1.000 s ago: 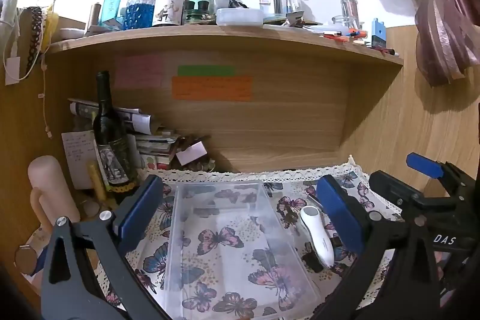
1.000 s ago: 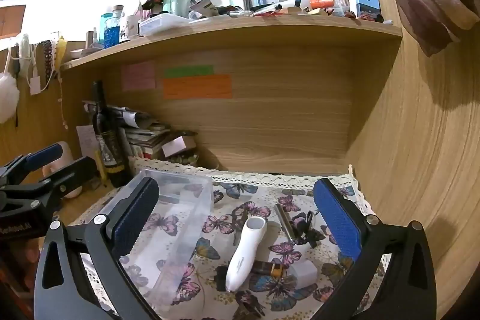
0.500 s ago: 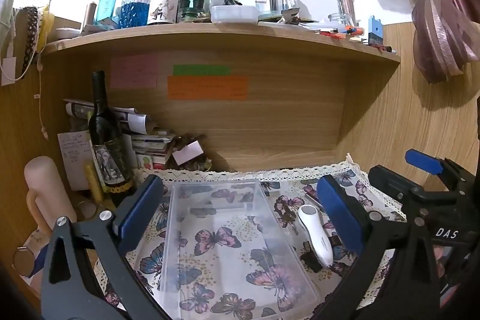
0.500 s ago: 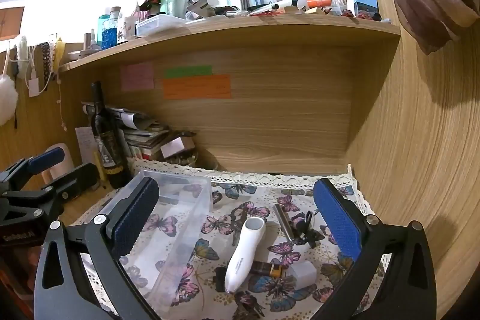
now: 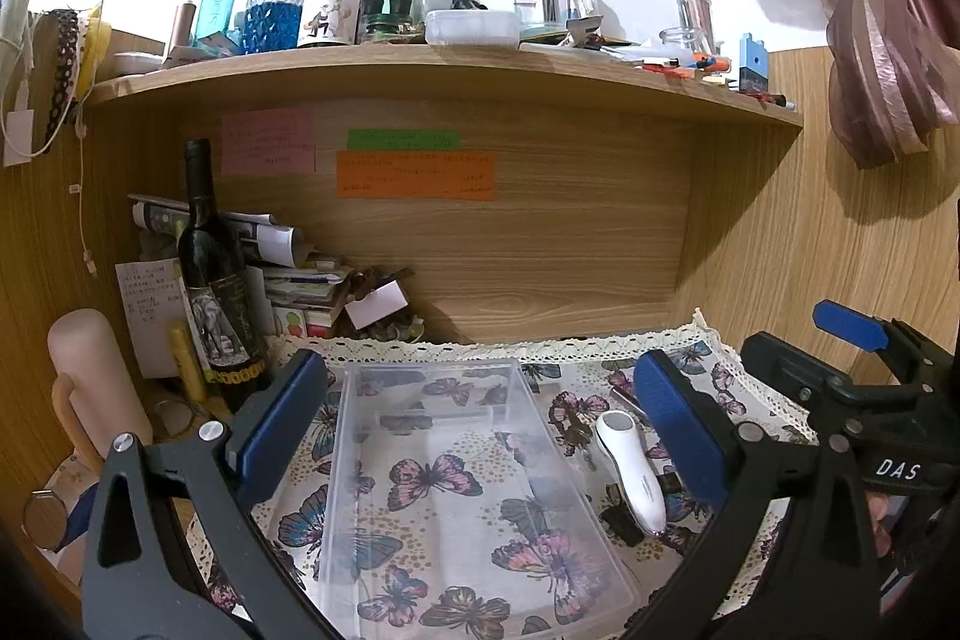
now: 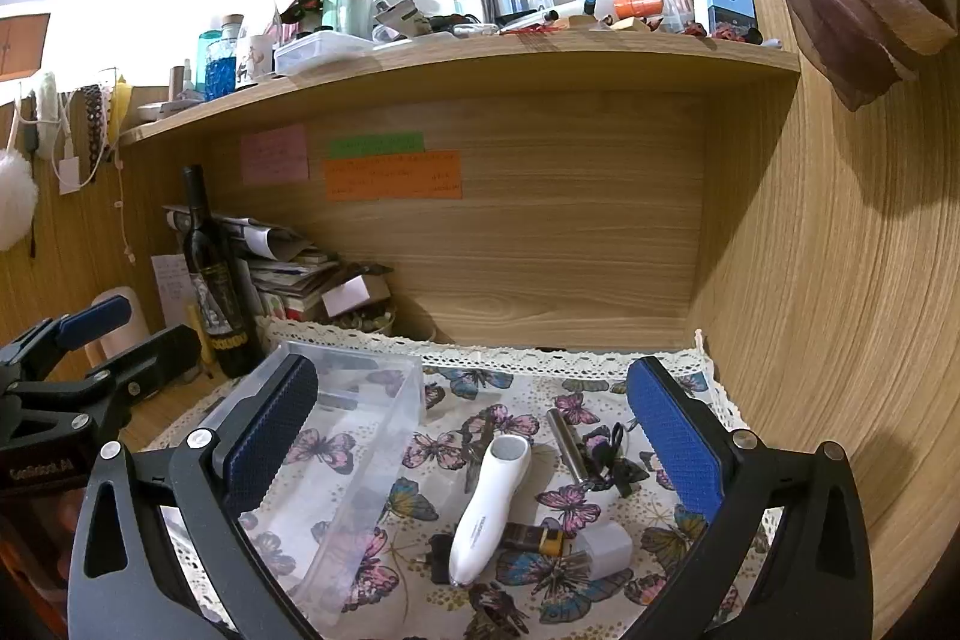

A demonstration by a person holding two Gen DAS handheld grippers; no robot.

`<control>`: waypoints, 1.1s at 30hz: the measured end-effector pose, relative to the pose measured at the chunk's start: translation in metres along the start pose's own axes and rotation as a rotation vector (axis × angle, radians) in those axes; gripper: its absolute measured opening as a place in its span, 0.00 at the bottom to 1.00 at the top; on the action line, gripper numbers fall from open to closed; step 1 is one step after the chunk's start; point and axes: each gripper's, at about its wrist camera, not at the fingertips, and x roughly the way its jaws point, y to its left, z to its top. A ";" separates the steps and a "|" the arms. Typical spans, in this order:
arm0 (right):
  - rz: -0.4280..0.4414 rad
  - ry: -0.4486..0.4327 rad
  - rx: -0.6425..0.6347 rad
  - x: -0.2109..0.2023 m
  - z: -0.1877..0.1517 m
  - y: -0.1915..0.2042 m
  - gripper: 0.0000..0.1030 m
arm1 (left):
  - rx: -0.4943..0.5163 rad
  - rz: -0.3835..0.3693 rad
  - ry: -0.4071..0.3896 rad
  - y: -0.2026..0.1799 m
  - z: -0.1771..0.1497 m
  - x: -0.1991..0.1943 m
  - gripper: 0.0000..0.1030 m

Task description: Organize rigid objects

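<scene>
An empty clear plastic box (image 5: pixel 456 484) (image 6: pixel 342 466) lies on the butterfly-print cloth (image 6: pixel 516 400). Right of it sits a white handheld device (image 5: pixel 630 466) (image 6: pixel 489 508). A silver cylinder (image 6: pixel 567 445), a black clip (image 6: pixel 615 460), a small brown bottle (image 6: pixel 534 538) and a white charger block (image 6: pixel 606 547) lie close by. My left gripper (image 5: pixel 480 424) hovers open above the box, nothing between its fingers. My right gripper (image 6: pixel 474 430) is open over the white device, also holding nothing.
A dark wine bottle (image 5: pixel 216 280) and a pile of papers (image 5: pixel 300 280) fill the back left corner. A pink cylinder (image 5: pixel 96 388) stands at far left. The wooden shelf (image 5: pixel 444 70) overhead carries several bottles and jars. A wood wall (image 6: pixel 840 310) closes the right side.
Both grippers have drifted slightly; the scene sits a little differently in each view. Nothing on the cloth has moved, and both grippers stay open.
</scene>
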 end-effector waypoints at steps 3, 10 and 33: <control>0.001 0.000 0.000 0.000 0.000 0.000 1.00 | 0.002 0.000 0.001 0.000 -0.001 0.000 1.00; 0.002 0.000 0.002 0.000 0.000 -0.001 1.00 | 0.001 -0.001 -0.001 0.000 -0.002 0.000 1.00; 0.010 -0.004 -0.011 -0.001 -0.002 0.005 1.00 | -0.017 -0.001 -0.005 0.002 -0.003 0.000 1.00</control>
